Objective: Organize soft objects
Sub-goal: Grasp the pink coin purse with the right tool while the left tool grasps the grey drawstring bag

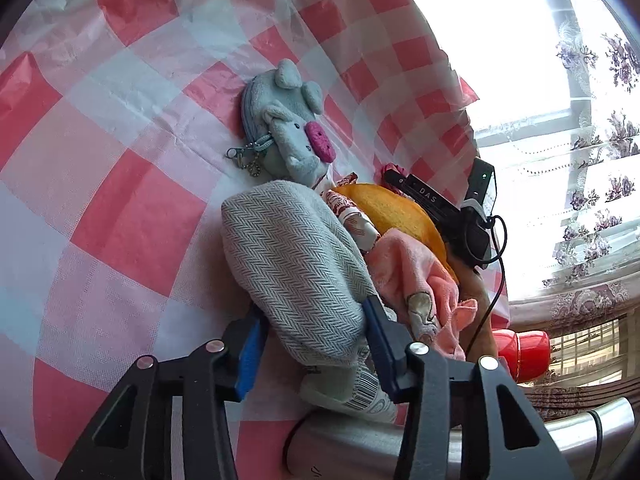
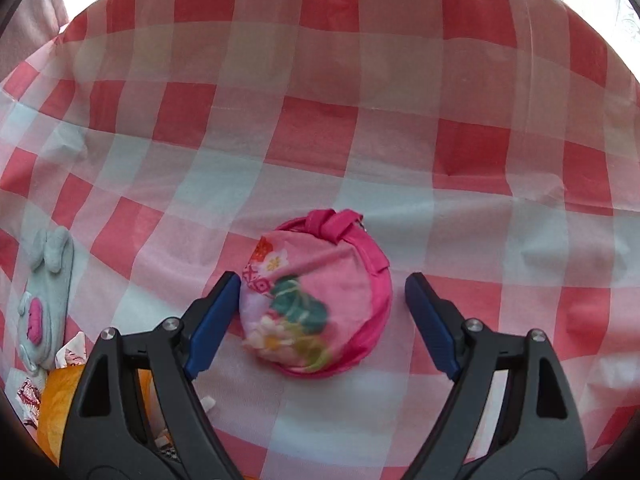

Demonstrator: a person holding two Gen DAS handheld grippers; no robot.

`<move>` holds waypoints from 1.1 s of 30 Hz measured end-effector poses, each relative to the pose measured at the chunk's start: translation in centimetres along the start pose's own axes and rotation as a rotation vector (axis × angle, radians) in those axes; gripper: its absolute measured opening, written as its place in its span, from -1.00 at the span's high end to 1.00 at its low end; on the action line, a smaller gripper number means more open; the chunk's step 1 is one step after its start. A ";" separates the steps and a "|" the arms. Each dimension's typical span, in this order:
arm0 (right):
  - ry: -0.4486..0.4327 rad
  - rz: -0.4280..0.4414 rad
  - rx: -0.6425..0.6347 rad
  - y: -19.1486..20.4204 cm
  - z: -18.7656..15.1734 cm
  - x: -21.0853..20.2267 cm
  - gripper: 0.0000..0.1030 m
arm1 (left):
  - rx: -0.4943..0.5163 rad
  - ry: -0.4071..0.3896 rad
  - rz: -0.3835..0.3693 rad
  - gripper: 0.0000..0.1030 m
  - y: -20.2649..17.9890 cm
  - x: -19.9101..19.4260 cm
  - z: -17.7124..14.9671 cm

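A rolled grey herringbone cloth (image 1: pixel 296 256) lies on the red-and-white checked tablecloth (image 1: pixel 120 208). My left gripper (image 1: pixel 314 312) is shut on its near end, a blue pad pressing each side. Beside it are a pink towel (image 1: pixel 412 276), an orange soft piece (image 1: pixel 396 208) and a blue-grey plush pig purse (image 1: pixel 288 120). In the right wrist view a round pink floral pouch (image 2: pixel 320 300) lies flat between the fingers of my right gripper (image 2: pixel 323 280), which is open. The left pad is at the pouch's edge and the right pad stands apart from it.
A black frame marked DAS (image 1: pixel 436 204) with a cable reaches over the orange piece. A red cup (image 1: pixel 520 352) and a steel cylinder (image 1: pixel 420 448) sit at the near right. Flowered curtains (image 1: pixel 592 160) hang behind. The pig purse (image 2: pixel 44 292) and the orange piece (image 2: pixel 60 396) lie left of the pouch.
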State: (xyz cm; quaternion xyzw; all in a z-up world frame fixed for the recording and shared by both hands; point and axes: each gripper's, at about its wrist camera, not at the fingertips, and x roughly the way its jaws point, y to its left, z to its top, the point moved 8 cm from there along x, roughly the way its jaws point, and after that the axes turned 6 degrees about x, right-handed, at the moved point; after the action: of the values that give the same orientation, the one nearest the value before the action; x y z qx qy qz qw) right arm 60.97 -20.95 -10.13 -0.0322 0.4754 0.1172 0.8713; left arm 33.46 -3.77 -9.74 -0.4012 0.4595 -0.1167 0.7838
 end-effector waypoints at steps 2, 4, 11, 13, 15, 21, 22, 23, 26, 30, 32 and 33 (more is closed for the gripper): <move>-0.019 0.017 0.004 0.1 0.0 -0.3 -0.11 | -0.003 -0.009 0.002 0.22 0.4 -0.1 -0.1; -0.022 0.022 0.005 0.1 -0.1 -0.6 0.03 | -0.008 -0.013 -0.002 0.25 0.7 -0.3 -0.1; -0.040 0.007 0.000 -0.5 -0.9 -1.7 0.34 | 0.022 -0.043 0.009 0.26 0.4 -1.6 -0.4; -0.052 0.007 -0.001 -0.6 -1.1 -2.4 0.35 | 0.030 -0.055 0.016 0.26 0.4 -2.1 -0.5; -0.066 0.009 0.008 -0.5 -1.1 -3.1 0.36 | 0.035 -0.065 0.024 0.26 0.5 -2.5 -0.6; -0.101 -0.001 0.038 -1.1 -2.4 -5.8 0.36 | 0.039 -0.088 0.040 0.26 0.7 -3.5 -1.0; -0.108 -0.004 0.041 -1.2 -2.8 -6.3 0.36 | 0.038 -0.093 0.041 0.26 0.7 -3.7 -1.0; -0.114 -0.006 0.042 -1.2 -3.2 -6.8 0.36 | 0.037 -0.098 0.042 0.26 0.8 -3.8 -1.0; -0.119 -0.014 0.025 -1.3 -4.5 -7.8 0.36 | 0.040 -0.115 0.050 0.26 0.8 -4.5 -1.1; -0.122 -0.020 0.013 -1.2 -6.6 -10.0 0.36 | 0.039 -0.135 0.057 0.26 0.9 -5.4 -1.4; -0.121 -0.007 0.026 -1.1 -7.6 -10.9 0.36 | 0.044 -0.149 0.069 0.26 1.0 -5.9 -1.5; -0.120 -0.004 0.032 -1.1 -8.2 -11.5 0.36 | 0.048 -0.157 0.078 0.26 1.0 -6.1 -1.6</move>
State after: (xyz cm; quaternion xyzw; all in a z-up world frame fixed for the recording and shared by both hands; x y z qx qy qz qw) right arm 48.55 -25.40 -5.07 -0.0123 0.4240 0.1096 0.8989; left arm 28.60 -0.57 -7.05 -0.3718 0.4090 -0.0654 0.8308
